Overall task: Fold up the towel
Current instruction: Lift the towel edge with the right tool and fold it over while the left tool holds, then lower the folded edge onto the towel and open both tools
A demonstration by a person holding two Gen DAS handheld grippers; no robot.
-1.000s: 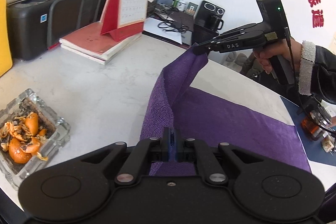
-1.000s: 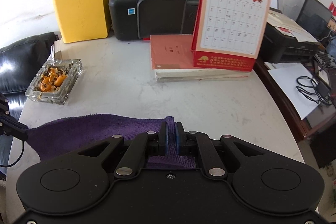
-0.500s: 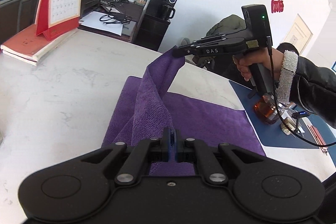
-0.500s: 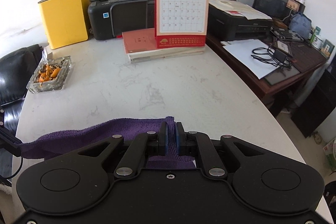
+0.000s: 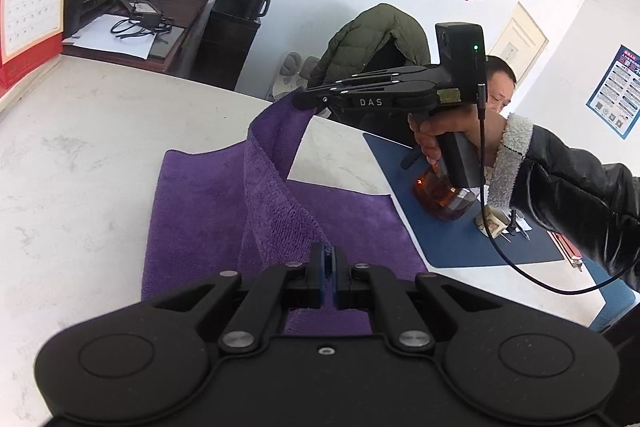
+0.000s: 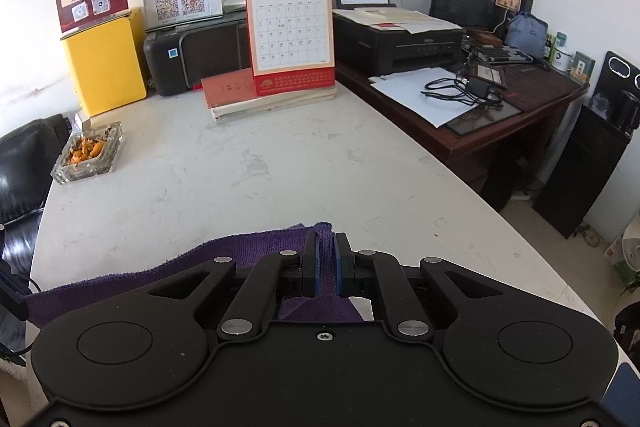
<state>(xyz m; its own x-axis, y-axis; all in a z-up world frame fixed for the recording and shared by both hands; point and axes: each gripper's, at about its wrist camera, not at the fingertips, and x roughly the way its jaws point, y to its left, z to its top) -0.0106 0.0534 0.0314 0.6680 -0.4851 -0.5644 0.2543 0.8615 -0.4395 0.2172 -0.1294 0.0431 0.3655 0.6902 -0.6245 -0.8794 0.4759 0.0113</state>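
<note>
A purple towel [image 5: 200, 211] lies partly on the white marble table [image 5: 80, 155], with one edge lifted above it. My left gripper [image 5: 328, 269] is shut on one corner of the lifted edge. My right gripper [image 5: 302, 101] is shut on the other corner, higher and farther away, so the edge hangs stretched between them. In the right wrist view the right gripper [image 6: 327, 263] pinches the towel [image 6: 240, 247], which runs left toward the frame edge. The flat part of the towel lies under the lifted edge.
A blue mat [image 5: 460, 227] with an amber glass jar [image 5: 440, 195] lies to the right of the towel. A glass ashtray with orange peel [image 6: 88, 157], books with a desk calendar [image 6: 290, 35], a printer [image 6: 192, 51] and a yellow box [image 6: 104, 63] stand at the table's far side.
Both grippers carried the lifted towel edge across the table, away from the ashtray and calendar side. More of the flat towel now shows to the left of the lifted edge. Both grips held.
</note>
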